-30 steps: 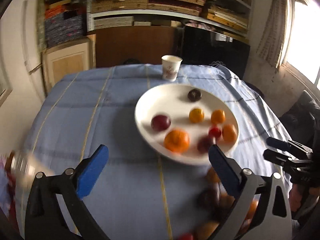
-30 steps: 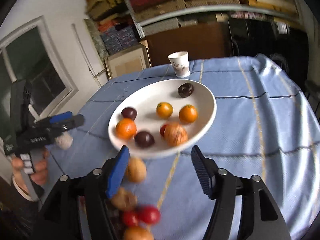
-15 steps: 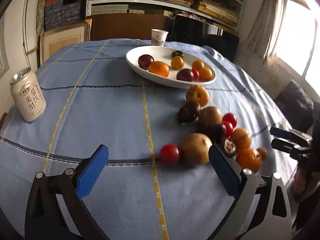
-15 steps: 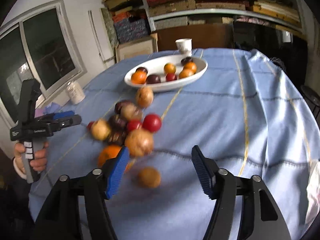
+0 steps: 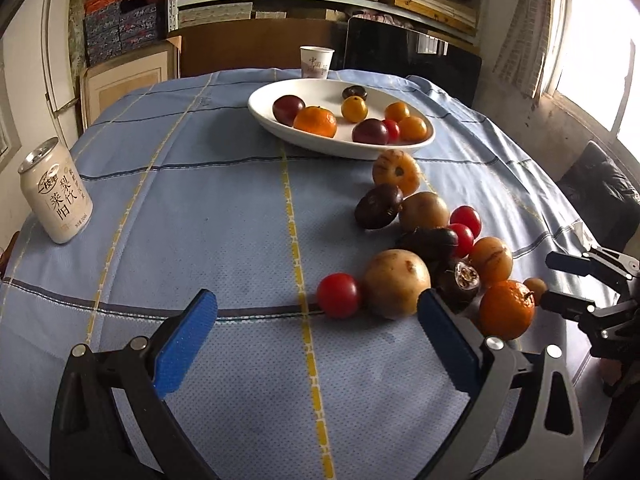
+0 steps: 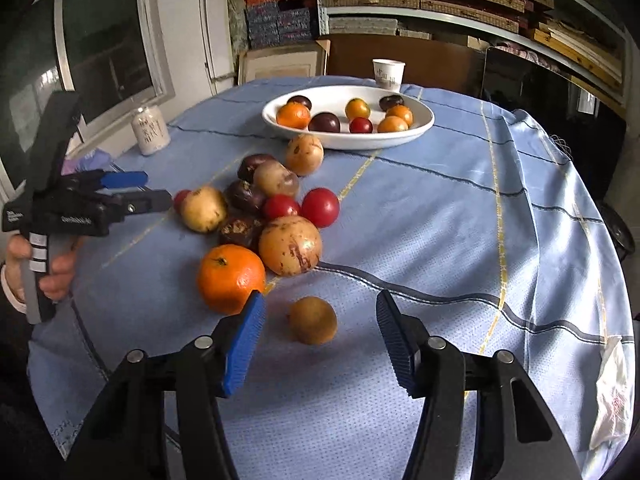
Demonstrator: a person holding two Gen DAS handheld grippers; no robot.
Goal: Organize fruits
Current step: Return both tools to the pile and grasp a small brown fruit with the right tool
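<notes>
Blue tablecloth (image 5: 224,184): twelve loose fruits (eight plated)

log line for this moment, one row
left gripper: open | right gripper: open, small brown fruit ahead | plate: partly filled

White oval plate (image 6: 416,133): held eight fruits, namely oranges, dark plums and one red tomato, lying apart from one another. Loose cluster on the worktop before the plate: large orange (image 6: 231,278), russet pears, dark passion fruits, red tomatoes (image 6: 320,207), mostly touching. One small brown fruit (image 6: 312,319) lay apart, nearest the edge.
</notes>
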